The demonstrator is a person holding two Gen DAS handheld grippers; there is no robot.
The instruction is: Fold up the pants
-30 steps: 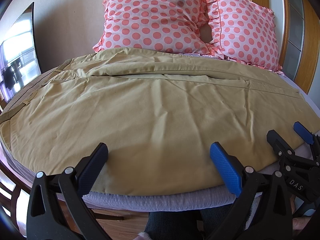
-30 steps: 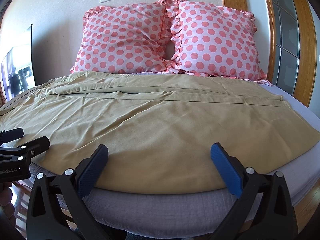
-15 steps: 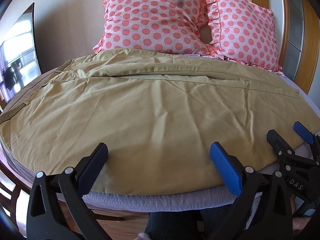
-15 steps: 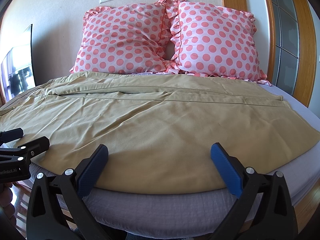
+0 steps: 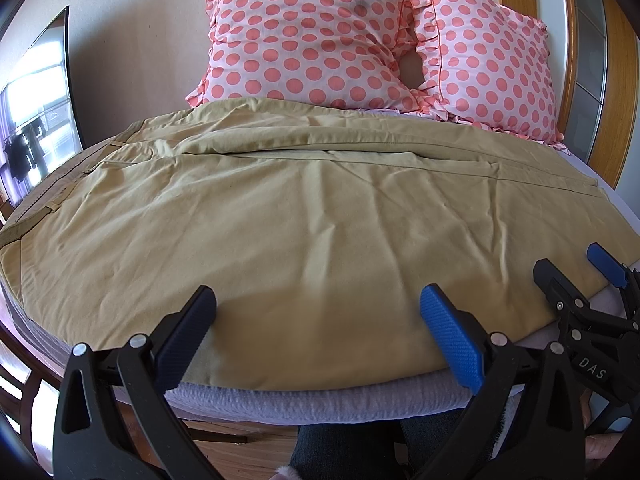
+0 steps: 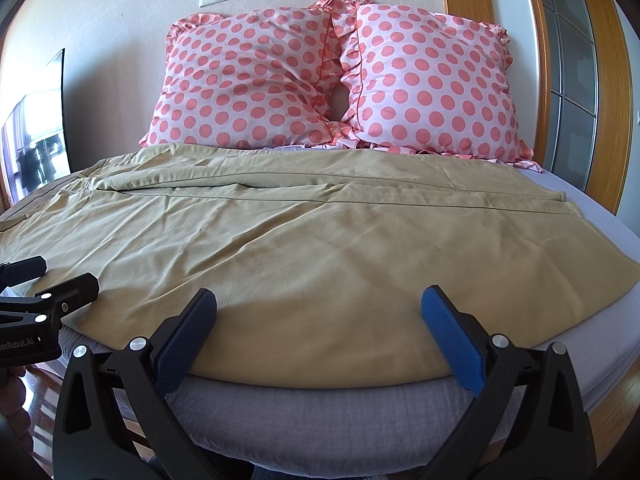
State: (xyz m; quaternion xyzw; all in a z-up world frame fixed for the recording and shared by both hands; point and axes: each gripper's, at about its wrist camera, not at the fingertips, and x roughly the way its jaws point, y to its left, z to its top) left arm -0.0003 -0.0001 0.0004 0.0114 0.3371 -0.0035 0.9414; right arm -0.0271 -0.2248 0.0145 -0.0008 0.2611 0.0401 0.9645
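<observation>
Tan pants [image 5: 304,216] lie spread flat across the bed, waistband to the left, leg hems to the right; they also show in the right wrist view [image 6: 320,248]. My left gripper [image 5: 316,320] is open and empty, hovering over the near edge of the pants. My right gripper [image 6: 318,320] is open and empty over the near edge too, further right. Each gripper shows at the edge of the other's view: the right one in the left wrist view [image 5: 576,280], the left one in the right wrist view [image 6: 52,280].
Two pink polka-dot pillows [image 6: 256,80] [image 6: 432,84] lean on the wall at the head of the bed. The grey mattress edge [image 6: 320,412] is just under my grippers. A wooden door frame [image 6: 608,92] stands at right, a dark screen [image 5: 36,120] at left.
</observation>
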